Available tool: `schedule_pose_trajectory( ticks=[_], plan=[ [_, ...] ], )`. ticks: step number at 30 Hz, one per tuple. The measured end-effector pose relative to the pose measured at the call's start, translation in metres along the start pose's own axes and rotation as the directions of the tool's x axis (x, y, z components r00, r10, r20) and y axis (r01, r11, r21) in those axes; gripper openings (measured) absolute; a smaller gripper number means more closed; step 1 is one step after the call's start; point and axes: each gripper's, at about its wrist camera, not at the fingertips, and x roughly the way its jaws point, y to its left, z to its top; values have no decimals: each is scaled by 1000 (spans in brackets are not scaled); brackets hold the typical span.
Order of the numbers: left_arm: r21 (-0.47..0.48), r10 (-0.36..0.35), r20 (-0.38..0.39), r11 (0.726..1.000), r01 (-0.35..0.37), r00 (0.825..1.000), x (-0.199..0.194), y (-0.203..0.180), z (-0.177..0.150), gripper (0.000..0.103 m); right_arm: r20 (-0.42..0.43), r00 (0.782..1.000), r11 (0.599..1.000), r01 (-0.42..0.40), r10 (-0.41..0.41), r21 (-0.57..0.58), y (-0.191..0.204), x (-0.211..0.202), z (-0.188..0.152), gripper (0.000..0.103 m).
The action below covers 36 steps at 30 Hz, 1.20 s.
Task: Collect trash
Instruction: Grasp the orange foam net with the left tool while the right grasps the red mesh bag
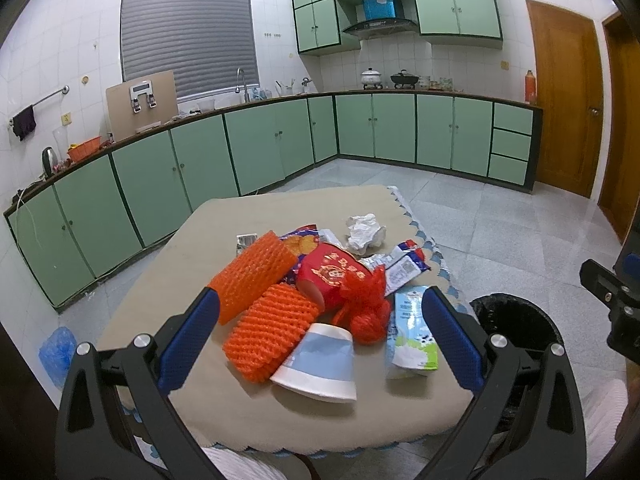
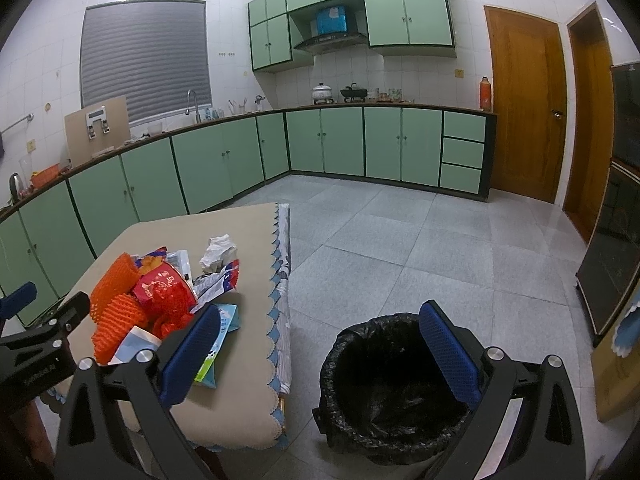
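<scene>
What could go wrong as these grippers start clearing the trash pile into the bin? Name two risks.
1. The pile is tangled: the red net bag drapes over the red cup, so lifting one may drag out others.
2. The milk carton lies near the table edge; a nudge could drop it beside the trash bin, not inside.

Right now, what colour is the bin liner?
Black plastic bin liner, clearest in the right wrist view.
</scene>
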Motion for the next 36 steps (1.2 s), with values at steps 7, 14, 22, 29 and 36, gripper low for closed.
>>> schedule_pose_trajectory(
  ticks=[7, 14, 22, 29, 36],
  plan=[
    [-44, 66, -4, 997, -66, 998, 31, 44, 6, 98, 8, 998, 998, -62, 62, -18, 15, 23, 11, 97],
    [-67, 133, -25, 989, -135, 991, 58, 82, 8, 98, 16, 988, 987, -150, 151, -64, 50, 62, 17, 96],
    [-69, 125, -26, 990, -127, 992, 78, 102, -3, 98, -14, 968, 965, -251, 251, -71, 89, 97, 3, 83],
    [-93, 139, -61, 985, -144, 988, 90, 121, -16, 98, -59, 948, 938, -317, 312, -142, 128, 112, -10, 73],
    [-86, 123, -59, 988, -128, 991, 92, 129, -25, 98, -130, 937, 921, -345, 325, -183, 154, 131, -25, 61]
  ],
)
